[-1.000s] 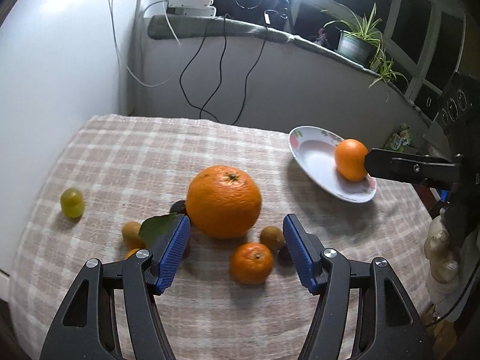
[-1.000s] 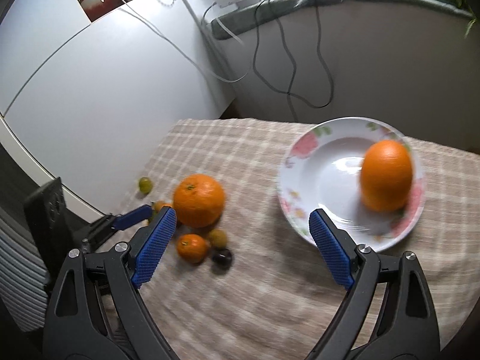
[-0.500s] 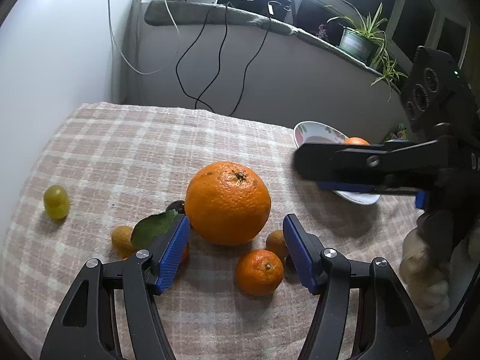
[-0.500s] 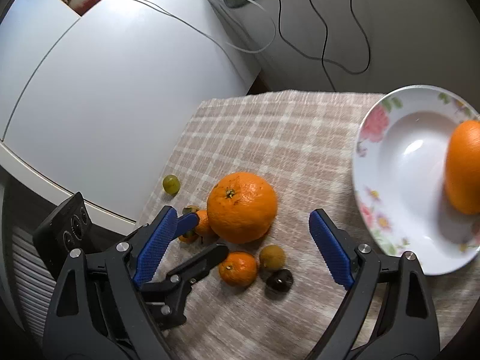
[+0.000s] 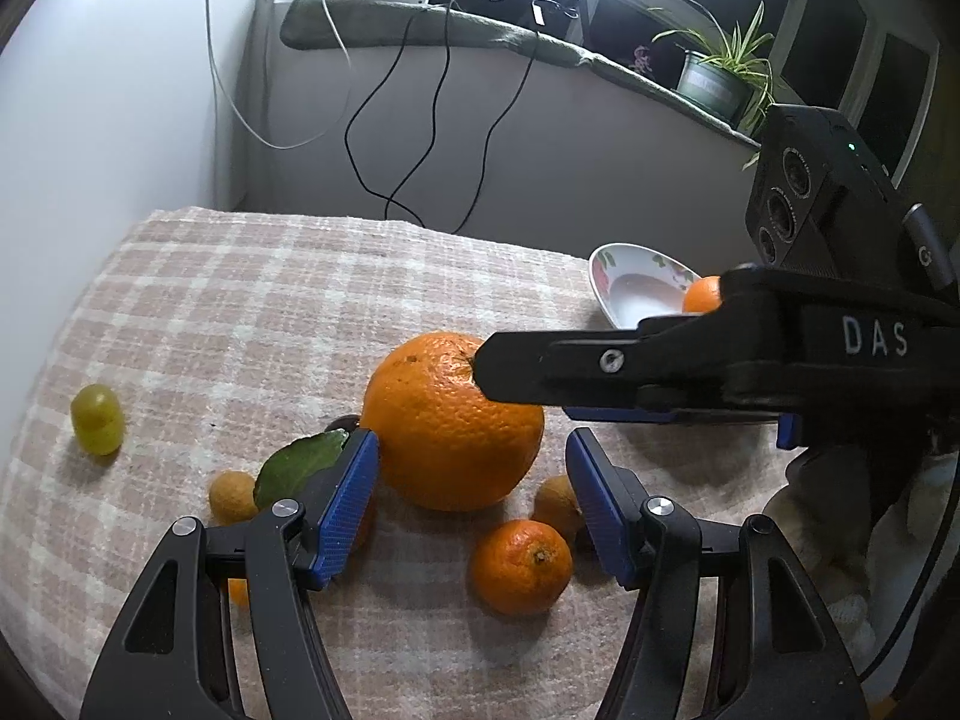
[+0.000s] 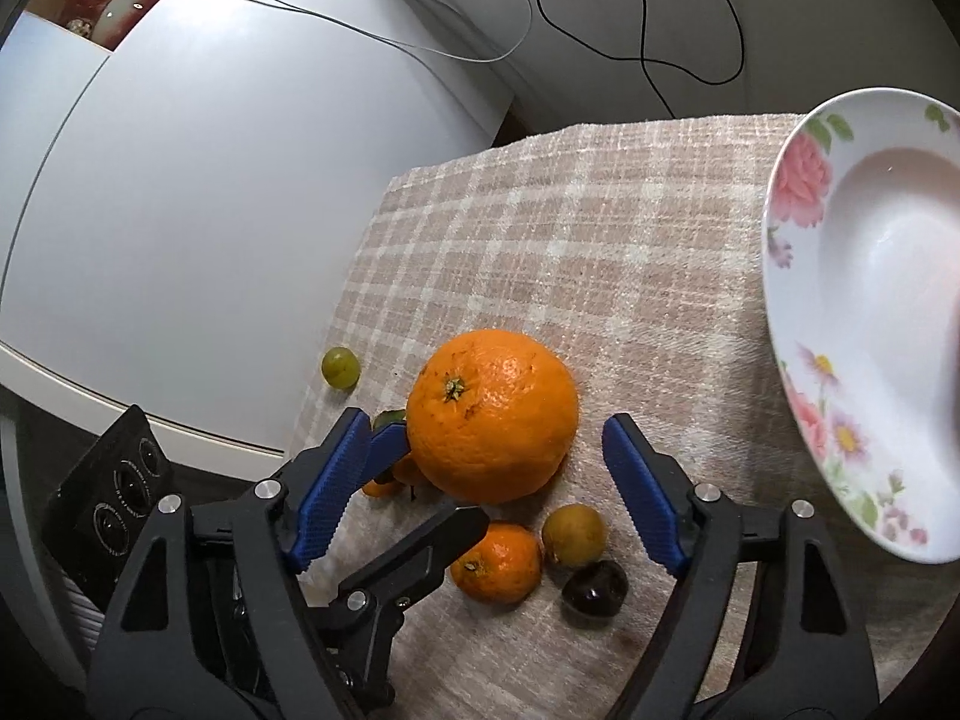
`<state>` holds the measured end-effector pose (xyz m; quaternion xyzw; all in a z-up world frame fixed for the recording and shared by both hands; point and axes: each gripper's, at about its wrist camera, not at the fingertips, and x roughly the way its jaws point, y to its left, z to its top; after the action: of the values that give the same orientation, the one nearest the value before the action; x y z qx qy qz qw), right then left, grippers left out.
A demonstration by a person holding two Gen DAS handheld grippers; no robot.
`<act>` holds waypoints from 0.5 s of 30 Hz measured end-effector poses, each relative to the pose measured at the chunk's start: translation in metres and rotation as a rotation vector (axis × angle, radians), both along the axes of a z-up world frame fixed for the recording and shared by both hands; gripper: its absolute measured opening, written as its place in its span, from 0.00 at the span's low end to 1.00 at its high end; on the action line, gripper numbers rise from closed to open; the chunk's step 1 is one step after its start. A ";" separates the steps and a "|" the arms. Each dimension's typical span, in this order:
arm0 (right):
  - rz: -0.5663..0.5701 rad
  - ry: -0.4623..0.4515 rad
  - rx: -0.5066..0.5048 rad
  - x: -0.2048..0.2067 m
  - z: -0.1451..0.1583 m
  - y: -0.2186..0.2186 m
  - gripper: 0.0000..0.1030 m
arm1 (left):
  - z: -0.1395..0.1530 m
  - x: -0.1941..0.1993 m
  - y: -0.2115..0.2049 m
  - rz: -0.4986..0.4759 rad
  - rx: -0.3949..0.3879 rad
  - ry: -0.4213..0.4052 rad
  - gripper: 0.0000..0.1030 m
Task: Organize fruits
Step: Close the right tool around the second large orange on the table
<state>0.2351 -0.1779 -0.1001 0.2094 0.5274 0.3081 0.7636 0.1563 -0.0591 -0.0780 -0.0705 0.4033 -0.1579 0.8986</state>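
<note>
On the checked cloth (image 6: pixel 540 228), big orange (image 6: pixel 492 414) sits between the closing, untouching right gripper (image 6: pixel 480 480) fingers.

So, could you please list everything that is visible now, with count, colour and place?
big orange: 1, orange, middle of the cloth
small mandarin: 1, orange, in front of the big orange
yellowish round fruit: 1, beside the mandarin
dark fruit: 1, near-black, by the yellowish one
green grape: 1, apart at the cloth's left
green leaf: 1, left of the big orange
plate: 1, white with flowers, right
orange on the plate: 1, partly hidden
checked cloth: 1, beige
potted plant: 1, windowsill
left gripper: blue pads, open
right gripper: closing around the big orange, not touching
</note>
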 end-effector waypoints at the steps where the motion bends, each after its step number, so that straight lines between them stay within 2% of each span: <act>1: 0.000 0.003 -0.002 0.001 -0.001 0.001 0.80 | -0.001 0.001 0.000 0.003 0.001 0.001 0.62; 4: -0.005 0.021 0.007 0.004 -0.006 0.003 0.79 | -0.003 0.003 0.001 0.009 0.009 0.006 0.62; 9: -0.007 0.049 0.011 0.007 -0.016 0.006 0.65 | -0.009 0.008 0.001 0.013 0.018 0.017 0.62; 15: -0.017 0.052 0.023 0.008 -0.018 0.003 0.64 | -0.007 0.009 -0.001 0.012 0.022 0.011 0.62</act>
<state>0.2433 -0.1749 -0.1180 0.2305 0.5418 0.3022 0.7497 0.1653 -0.0597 -0.0846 -0.0638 0.4093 -0.1479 0.8981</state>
